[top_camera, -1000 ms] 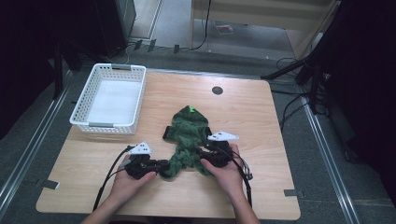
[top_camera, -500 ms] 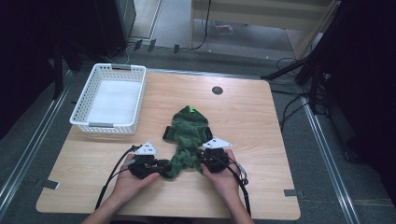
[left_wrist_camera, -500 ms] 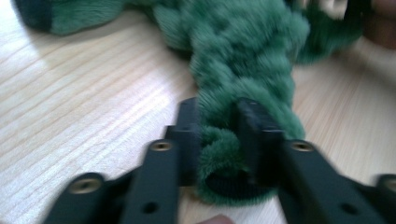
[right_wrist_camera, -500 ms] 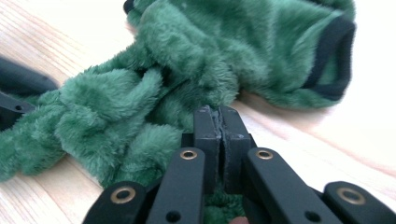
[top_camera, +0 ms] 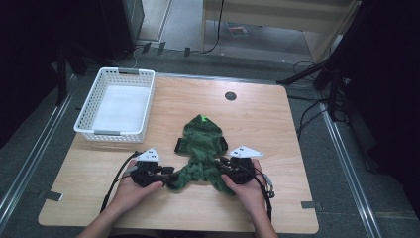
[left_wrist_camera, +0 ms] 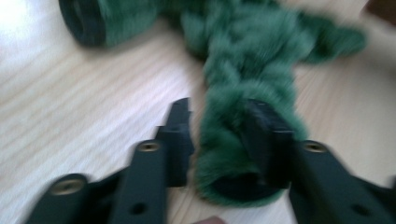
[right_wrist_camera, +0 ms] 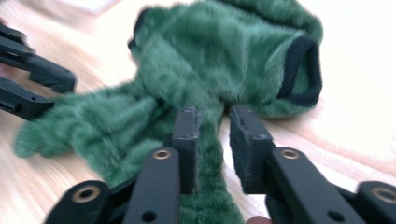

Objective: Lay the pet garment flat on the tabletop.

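High view: a green fleece garment [top_camera: 200,148] lies near the middle of the wooden table [top_camera: 277,129], its hood end pointing away from the person and two leg-like ends splayed toward the near edge. The left gripper [top_camera: 166,174], held in the left hand [top_camera: 133,186], meets the garment's left end; the right gripper [top_camera: 224,171], held in the right hand [top_camera: 247,191], meets its right end. Each carries a grey plate on top, and cables trail back toward the person. A white basket [top_camera: 86,111] stands at the far left of the table, well apart from the garment. A dark round hole [top_camera: 230,95] sits in the tabletop beyond the hood.

Left gripper view: the picture is blurred. The garment's [left_wrist_camera: 243,70] tube-like end, with a dark cuff, sits between the jaws of the left gripper [left_wrist_camera: 219,133]. The right-hand jaw presses into the fur; the other stands just beside it with a thin gap, so the jaws are apart around the end, not yet clamped.

Right gripper view: the jaws of the right gripper [right_wrist_camera: 212,135] stand apart, with a strip of the garment [right_wrist_camera: 219,60] running between them, touching the left-hand jaw. The black-trimmed opening lies to the right beyond the jaws. The left gripper [right_wrist_camera: 32,88] shows at the far left edge, at the garment's other end.
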Motion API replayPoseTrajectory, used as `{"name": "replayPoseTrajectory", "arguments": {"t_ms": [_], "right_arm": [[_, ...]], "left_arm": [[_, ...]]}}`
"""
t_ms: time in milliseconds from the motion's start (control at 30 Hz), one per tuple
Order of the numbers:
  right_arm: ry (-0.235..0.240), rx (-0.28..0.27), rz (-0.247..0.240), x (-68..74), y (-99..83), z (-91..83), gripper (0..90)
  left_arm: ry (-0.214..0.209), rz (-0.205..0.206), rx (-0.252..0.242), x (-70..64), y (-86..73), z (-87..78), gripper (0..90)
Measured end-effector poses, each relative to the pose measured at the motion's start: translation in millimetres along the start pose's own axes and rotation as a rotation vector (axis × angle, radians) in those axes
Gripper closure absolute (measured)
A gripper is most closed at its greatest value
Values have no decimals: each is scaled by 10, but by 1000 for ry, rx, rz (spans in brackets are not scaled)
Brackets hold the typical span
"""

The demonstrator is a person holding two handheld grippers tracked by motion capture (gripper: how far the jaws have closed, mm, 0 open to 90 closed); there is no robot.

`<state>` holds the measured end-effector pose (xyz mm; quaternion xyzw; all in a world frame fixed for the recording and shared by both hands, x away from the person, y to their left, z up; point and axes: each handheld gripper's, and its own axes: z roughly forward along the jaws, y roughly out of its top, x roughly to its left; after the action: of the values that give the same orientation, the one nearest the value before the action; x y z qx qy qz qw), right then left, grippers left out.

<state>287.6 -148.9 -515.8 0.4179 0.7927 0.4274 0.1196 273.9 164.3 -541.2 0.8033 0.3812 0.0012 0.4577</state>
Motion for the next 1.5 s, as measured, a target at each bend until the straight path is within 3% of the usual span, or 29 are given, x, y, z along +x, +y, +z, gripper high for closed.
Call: {"name": "replayPoseTrajectory", "arguments": {"t_ms": [67, 133, 167, 267, 300, 367, 500, 567, 633, 767, 833, 933, 967, 1000, 1067, 1100, 1200, 1333, 1433, 1500], "right_arm": [[-3, -20, 18, -32, 23, -19, 681], [-22, -45, 27, -78, 103, -15, 676], [-43, -76, 34, -98, 166, -11, 676], [-87, -161, 70, -166, 409, 99, 684], [-98, -166, 77, -185, 462, 153, 684], [-98, -125, 84, -231, 559, 350, 666], [-105, 19, 68, -251, 492, 705, 684], [-120, 39, 49, -221, 399, 741, 705], [-127, 32, 65, -237, 333, 719, 730], [-139, 16, 121, -306, 237, 661, 758], [-150, 17, 135, -306, 236, 655, 762], [-183, 30, 122, -320, 235, 663, 767], [-180, 28, 118, -331, 231, 670, 770], [-183, 25, 109, -347, 236, 682, 773], [-197, 25, 102, -376, 276, 725, 773], [-211, 31, 96, -383, 305, 751, 771], [-244, 39, 64, -368, 392, 826, 723], [-162, -25, 83, -305, 439, 689, 611], [-141, -75, 60, -224, 378, 438, 597], [-86, -79, 68, -185, 289, 324, 584]], "left_arm": [[24, -40, -38, 23, 104, 7, 519], [83, -66, -73, 35, 204, 35, 502], [98, -100, -127, 50, 276, 59, 494], [168, -147, -214, 93, 466, 165, 495], [178, -162, -238, 118, 556, 228, 497], [198, -159, -247, 134, 666, 335, 502], [204, -176, -149, 256, 732, 584, 573], [219, -187, -91, 304, 697, 652, 636], [280, -141, -38, 314, 644, 707, 648], [395, -44, -4, 175, 644, 756, 667], [416, -47, 0, 171, 648, 758, 682], [426, -107, -21, 253, 670, 743, 719], [443, -107, -19, 277, 689, 749, 734], [461, -93, -18, 285, 708, 767, 738], [506, -26, 3, 282, 775, 850, 727], [508, -21, 11, 298, 807, 871, 716], [456, -76, 3, 380, 861, 858, 679], [410, -67, -58, 333, 818, 683, 525], [349, -79, -123, 204, 696, 474, 487], [299, -70, -122, 127, 608, 413, 477]]}}
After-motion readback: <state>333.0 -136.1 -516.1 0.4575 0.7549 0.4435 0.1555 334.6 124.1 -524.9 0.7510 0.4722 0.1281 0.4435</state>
